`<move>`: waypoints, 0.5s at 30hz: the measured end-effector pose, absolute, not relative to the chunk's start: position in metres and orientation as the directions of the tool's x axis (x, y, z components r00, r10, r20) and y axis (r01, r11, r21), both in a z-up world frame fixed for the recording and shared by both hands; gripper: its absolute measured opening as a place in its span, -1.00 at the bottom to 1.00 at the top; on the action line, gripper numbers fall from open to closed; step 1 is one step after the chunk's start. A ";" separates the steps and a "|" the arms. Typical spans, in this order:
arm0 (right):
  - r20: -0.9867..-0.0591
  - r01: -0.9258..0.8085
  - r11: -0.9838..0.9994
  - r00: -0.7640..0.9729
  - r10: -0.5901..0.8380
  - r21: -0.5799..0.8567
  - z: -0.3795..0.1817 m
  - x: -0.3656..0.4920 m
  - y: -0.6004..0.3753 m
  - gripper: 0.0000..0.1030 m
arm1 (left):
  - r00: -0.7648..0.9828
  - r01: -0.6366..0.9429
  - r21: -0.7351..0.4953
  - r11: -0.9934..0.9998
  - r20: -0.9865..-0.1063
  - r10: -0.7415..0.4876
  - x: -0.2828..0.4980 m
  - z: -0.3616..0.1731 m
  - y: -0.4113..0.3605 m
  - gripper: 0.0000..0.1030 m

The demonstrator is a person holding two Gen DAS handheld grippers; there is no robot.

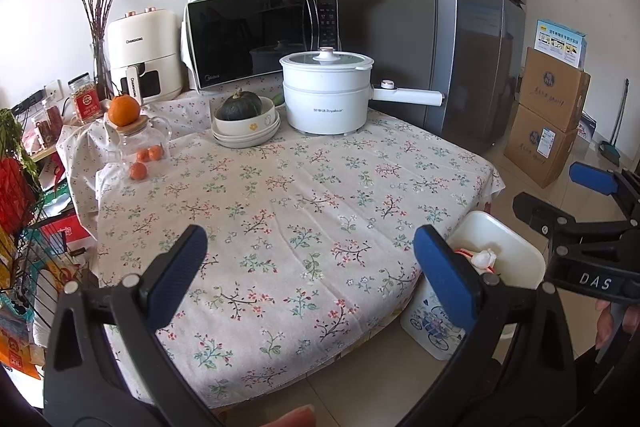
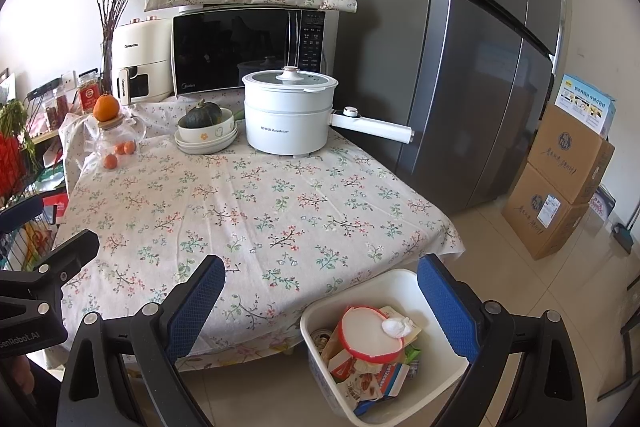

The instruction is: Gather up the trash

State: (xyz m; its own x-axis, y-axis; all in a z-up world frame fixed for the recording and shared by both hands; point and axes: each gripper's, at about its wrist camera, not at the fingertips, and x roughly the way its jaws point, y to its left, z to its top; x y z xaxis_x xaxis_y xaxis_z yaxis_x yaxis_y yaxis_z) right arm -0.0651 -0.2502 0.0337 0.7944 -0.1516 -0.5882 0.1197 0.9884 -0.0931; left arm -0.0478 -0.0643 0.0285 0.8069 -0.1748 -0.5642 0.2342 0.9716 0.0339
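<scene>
A white trash bin [image 2: 316,327] stands on the floor at the table's near right corner. It holds a red-rimmed white lid [image 2: 370,333], a crumpled white tissue [image 2: 396,327] and several wrappers and cartons. In the left wrist view the bin [image 1: 500,235] shows beside the table edge, with the tissue [image 1: 484,259] inside. My right gripper [image 2: 320,305] is open above the bin and the table corner, holding nothing. My left gripper [image 1: 310,273] is open over the front of the floral tablecloth [image 1: 280,195], holding nothing. The right gripper [image 1: 560,199] also shows at the right of the left wrist view.
At the back of the table stand a white electric pot [image 2: 290,111] with a long handle, stacked bowls with a green squash [image 2: 206,131], a glass jar topped by an orange [image 2: 106,109], a microwave [image 2: 248,49] and an air fryer. A fridge [image 2: 480,67] and cardboard boxes [image 2: 560,179] stand on the right.
</scene>
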 end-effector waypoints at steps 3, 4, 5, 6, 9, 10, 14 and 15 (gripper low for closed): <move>-0.588 0.120 0.988 0.795 -0.152 -0.093 0.034 -0.064 -0.251 0.91 | 0.806 0.234 0.033 0.972 -0.566 -0.175 -0.048 0.028 -0.064 0.99; -0.588 0.120 0.988 0.794 -0.152 -0.092 0.034 -0.064 -0.251 0.91 | 0.804 0.235 0.031 0.972 -0.567 -0.176 -0.047 0.028 -0.064 0.99; -0.589 0.119 0.989 0.794 -0.151 -0.092 0.034 -0.064 -0.251 0.91 | 0.803 0.236 0.030 0.971 -0.569 -0.177 -0.047 0.028 -0.064 0.99; -0.588 0.120 0.988 0.794 -0.152 -0.093 0.034 -0.064 -0.251 0.91 | 0.802 0.236 0.028 0.971 -0.571 -0.178 -0.047 0.028 -0.064 0.99; -0.588 0.120 0.988 0.795 -0.152 -0.093 0.034 -0.064 -0.251 0.91 | 0.799 0.235 0.024 0.972 -0.575 -0.179 -0.046 0.028 -0.064 0.99; -0.588 0.120 0.988 0.795 -0.152 -0.093 0.034 -0.064 -0.251 0.91 | 0.799 0.233 0.024 0.972 -0.574 -0.178 -0.046 0.028 -0.064 0.99; -0.588 0.120 0.988 0.794 -0.152 -0.093 0.034 -0.064 -0.251 0.91 | 0.796 0.234 0.019 0.972 -0.578 -0.180 -0.045 0.028 -0.064 0.99; -0.588 0.120 0.988 0.794 -0.152 -0.093 0.034 -0.064 -0.251 0.91 | 0.794 0.234 0.016 0.972 -0.581 -0.182 -0.045 0.027 -0.064 0.99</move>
